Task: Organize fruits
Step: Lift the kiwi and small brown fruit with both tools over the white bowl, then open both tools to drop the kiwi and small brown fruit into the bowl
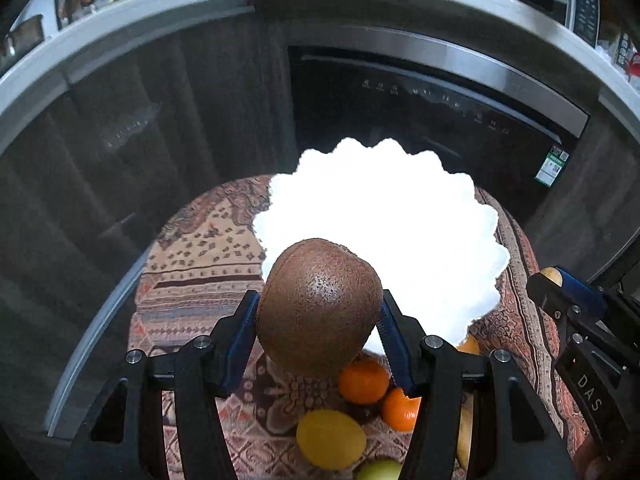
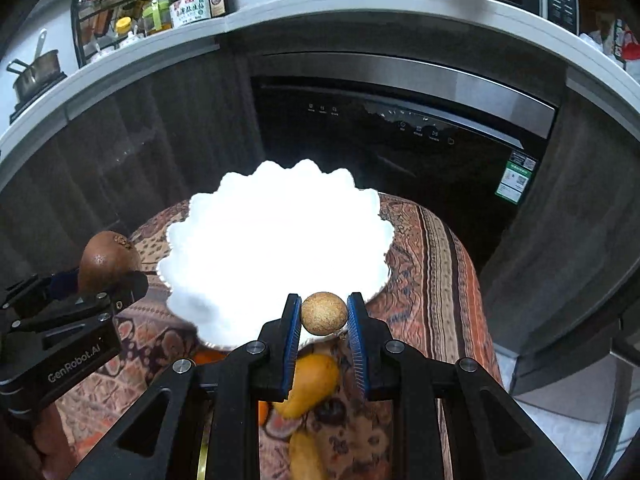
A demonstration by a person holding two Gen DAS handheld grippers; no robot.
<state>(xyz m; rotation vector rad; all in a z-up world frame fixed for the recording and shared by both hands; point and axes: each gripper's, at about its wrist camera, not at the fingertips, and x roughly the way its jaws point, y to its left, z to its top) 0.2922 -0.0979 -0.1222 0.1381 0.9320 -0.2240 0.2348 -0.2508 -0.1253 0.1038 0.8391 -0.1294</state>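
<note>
Presently, items as seen
Left tool [image 1: 318, 320]: pinching a brown kiwi [image 1: 319, 306] between its blue pads, held above the near rim of the plate
Right tool [image 2: 323, 318]: pressed onto a small round tan fruit [image 2: 324, 313], likely a longan, at the plate's near edge
Plate [image 2: 276, 240]: white, scalloped rim, overexposed; its contents cannot be told
Tabletop [image 2: 432, 264]: covered by a patterned reddish cloth
Loose fruit on cloth: two tangerines [image 1: 364, 381] touching each other, a lemon [image 1: 331, 439] just beside them, a green fruit [image 1: 380, 470] at the frame bottom, a yellow mango [image 2: 310, 384] below the right tool
Background: dark dishwasher door [image 2: 400, 160]; bottles [image 2: 190, 0] on the counter above
</note>
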